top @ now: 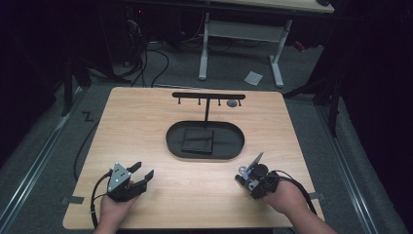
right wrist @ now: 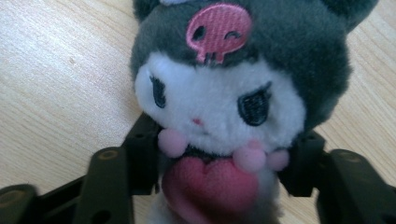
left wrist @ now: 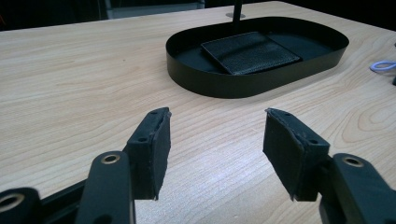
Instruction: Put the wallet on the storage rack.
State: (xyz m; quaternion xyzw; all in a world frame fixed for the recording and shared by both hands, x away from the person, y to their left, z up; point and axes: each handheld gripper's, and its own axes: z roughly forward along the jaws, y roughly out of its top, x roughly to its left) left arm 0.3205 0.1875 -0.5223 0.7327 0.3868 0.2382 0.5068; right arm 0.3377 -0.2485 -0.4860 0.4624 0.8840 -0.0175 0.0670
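Wooden table, light grain, takes up most of the high view.

Black oval tray sits mid-table, slightly toward the far side. A flat black textured wallet lies inside it, left of the tray's centre. In the left gripper view the wallet lies flat on the tray floor, clear of the wall.

Black T-shaped stand rises just behind the tray, with small pegs hanging under its crossbar.

Left gripper is at the near-left of the table, held in the left hand. Jaws wide apart, nothing between them, bare wood below; pads are well short of the tray.

Right gripper is at the near-right, in the right hand, near the tray's right end but apart from it. Jaws clamped on a plush toy: grey hood with a pink skull patch, white face, pink heart at the chest. Pads press on it from both sides at neck level. In the high view the toy is small and hard to make out at the gripper tip.
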